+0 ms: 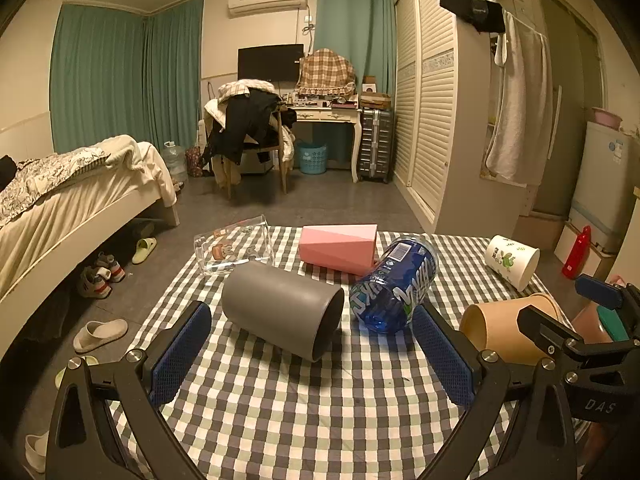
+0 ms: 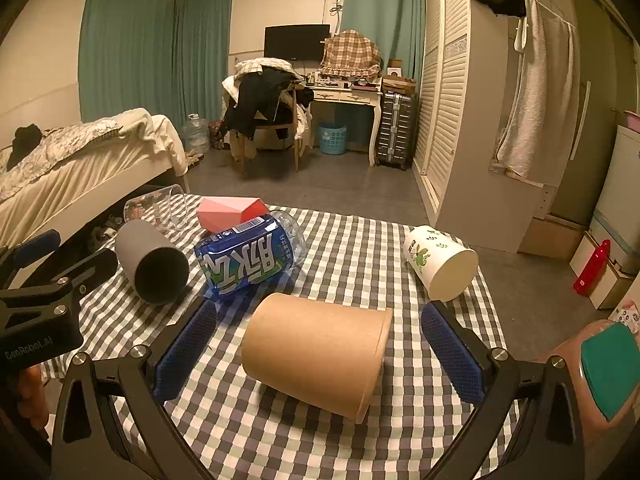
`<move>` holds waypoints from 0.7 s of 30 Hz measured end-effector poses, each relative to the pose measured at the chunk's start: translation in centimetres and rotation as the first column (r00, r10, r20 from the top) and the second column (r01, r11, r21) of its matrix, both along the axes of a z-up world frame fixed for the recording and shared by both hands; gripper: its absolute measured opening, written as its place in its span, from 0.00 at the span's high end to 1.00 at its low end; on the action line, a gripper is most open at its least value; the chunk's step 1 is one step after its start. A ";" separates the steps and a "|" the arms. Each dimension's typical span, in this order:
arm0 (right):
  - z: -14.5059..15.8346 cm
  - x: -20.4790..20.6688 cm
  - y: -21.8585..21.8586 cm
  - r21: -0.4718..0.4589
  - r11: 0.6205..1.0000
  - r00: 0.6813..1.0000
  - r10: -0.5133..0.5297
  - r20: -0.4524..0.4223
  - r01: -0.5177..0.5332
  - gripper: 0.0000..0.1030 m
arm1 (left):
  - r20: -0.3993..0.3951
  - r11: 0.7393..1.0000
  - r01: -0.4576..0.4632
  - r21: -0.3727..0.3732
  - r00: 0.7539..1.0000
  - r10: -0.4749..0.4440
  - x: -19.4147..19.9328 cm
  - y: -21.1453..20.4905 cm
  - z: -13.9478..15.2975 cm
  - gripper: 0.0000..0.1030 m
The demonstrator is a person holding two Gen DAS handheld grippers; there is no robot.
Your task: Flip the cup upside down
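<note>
Between each gripper's spread fingers lies a cup: grey cup point(image 1: 282, 309) left, tan cup point(image 2: 316, 354) right.

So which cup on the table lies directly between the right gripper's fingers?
The tan paper cup, lying on its side; the grey cup and white cup lie farther off.

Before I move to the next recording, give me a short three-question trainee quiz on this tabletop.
1. True or false: the grey cup stands upright on the checked cloth.
2. Which cup lies between the right tongs? A) white printed cup B) tan paper cup C) pink cup
3. Fill in: the blue-labelled bottle lies on its ____.

Key
1. False: it lies on its side, in front of the open left tongs.
2. B; the pads flank it, not touching.
3. Side.
</note>
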State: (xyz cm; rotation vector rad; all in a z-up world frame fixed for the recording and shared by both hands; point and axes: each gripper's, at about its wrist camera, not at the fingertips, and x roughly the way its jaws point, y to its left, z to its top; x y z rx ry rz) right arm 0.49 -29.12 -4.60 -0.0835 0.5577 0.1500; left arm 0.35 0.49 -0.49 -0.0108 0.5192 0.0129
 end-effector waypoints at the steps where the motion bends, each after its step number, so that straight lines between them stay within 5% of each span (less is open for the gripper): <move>1: -0.1 0.0 0.3 -0.002 1.000 1.000 0.002 0.001 -0.002 0.00 | 0.000 1.000 0.000 -0.001 1.000 0.000 0.0 0.0 0.0 0.00; 21: 0.0 -0.3 -0.1 -0.006 1.000 1.000 0.009 -0.003 -0.009 0.00 | -0.001 1.000 0.001 -0.002 1.000 -0.001 0.0 0.1 0.0 0.00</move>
